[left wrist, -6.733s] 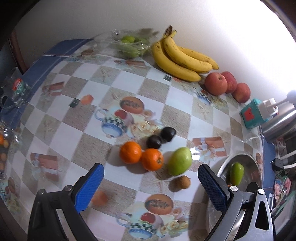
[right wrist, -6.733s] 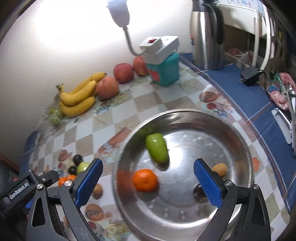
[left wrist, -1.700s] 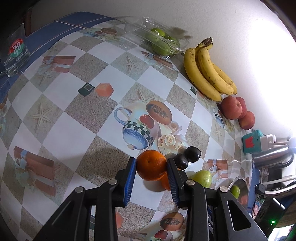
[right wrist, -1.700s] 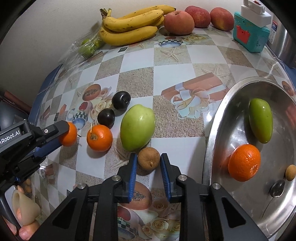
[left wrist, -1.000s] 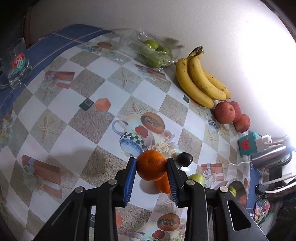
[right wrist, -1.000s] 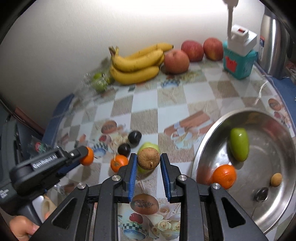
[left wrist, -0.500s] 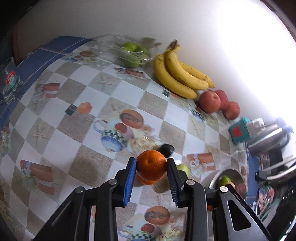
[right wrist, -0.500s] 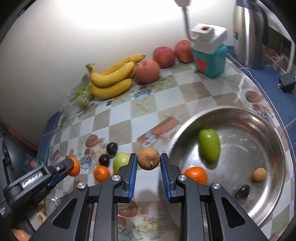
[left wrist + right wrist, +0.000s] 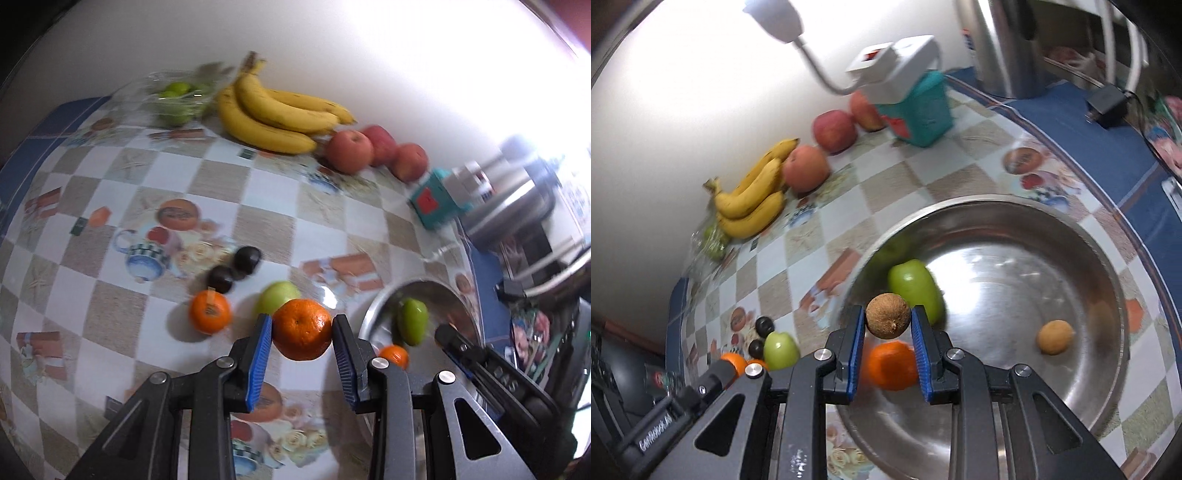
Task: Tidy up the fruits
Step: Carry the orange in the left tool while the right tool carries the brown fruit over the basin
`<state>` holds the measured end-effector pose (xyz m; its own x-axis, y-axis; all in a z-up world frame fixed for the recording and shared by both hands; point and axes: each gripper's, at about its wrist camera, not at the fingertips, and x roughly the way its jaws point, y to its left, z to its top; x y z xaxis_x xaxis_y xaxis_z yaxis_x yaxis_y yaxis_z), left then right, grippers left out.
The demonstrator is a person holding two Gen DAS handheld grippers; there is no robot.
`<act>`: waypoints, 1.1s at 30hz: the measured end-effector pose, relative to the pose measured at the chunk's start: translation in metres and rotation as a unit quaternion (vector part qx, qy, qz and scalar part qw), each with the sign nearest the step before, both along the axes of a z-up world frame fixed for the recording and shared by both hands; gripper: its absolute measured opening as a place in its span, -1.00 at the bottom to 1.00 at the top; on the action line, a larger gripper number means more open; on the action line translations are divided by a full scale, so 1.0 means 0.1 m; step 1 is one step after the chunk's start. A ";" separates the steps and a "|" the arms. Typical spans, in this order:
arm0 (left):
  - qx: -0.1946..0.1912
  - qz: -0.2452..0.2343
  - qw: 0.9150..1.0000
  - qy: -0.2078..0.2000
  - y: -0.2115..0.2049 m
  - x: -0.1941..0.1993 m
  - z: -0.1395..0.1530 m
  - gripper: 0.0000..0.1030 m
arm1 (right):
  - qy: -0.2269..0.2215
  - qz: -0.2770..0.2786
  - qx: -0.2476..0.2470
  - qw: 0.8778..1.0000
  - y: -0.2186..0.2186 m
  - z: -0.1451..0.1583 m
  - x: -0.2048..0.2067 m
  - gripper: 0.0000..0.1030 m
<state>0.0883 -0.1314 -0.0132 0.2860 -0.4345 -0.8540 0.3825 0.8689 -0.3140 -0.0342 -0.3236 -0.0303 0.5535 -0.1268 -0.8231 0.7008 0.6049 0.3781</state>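
My left gripper (image 9: 302, 332) is shut on an orange (image 9: 302, 334), held above the table left of the steel bowl (image 9: 373, 308). My right gripper (image 9: 888, 325) is shut on a small brown fruit (image 9: 888, 320), held over the left part of the steel bowl (image 9: 1108, 280). In the bowl lie a green fruit (image 9: 916, 288), an orange (image 9: 892, 365) and another small brown fruit (image 9: 1055, 336). On the table remain an orange (image 9: 209, 311), a green fruit (image 9: 275, 300) and two dark plums (image 9: 246, 258).
Bananas (image 9: 273, 114), three apples (image 9: 349, 151) and a clear box of green fruit (image 9: 177, 101) line the wall. A teal box with a white plug (image 9: 916, 99) and a steel kettle (image 9: 1001, 44) stand at the back right. The left gripper's body shows in the right wrist view (image 9: 701, 384).
Both grippers have moved right toward the bowl with their fruit. The right gripper now hangs over the bowl; the left one is beside its rim.
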 end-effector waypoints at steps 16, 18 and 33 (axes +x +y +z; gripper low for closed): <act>0.029 -0.142 0.989 0.006 -0.72 -0.62 -0.14 -0.30 | 0.034 -0.083 -0.034 0.995 -0.31 0.03 -0.36 -0.48; 0.030 -0.145 0.989 0.011 -0.75 -0.63 -0.17 -0.30 | 0.036 -0.084 -0.032 0.995 -0.31 0.02 -0.36 -0.48; 0.042 -0.161 0.985 0.034 -0.83 -0.66 -0.33 -0.30 | 0.063 -0.068 -0.004 0.996 -0.28 -0.19 -0.28 -0.48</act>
<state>0.0222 -0.2143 -0.0467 0.0857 -0.4202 -0.9034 0.6237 0.7297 -0.2803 -0.0621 -0.3514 -0.0490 0.4229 -0.2005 -0.8837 0.8182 0.5037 0.2773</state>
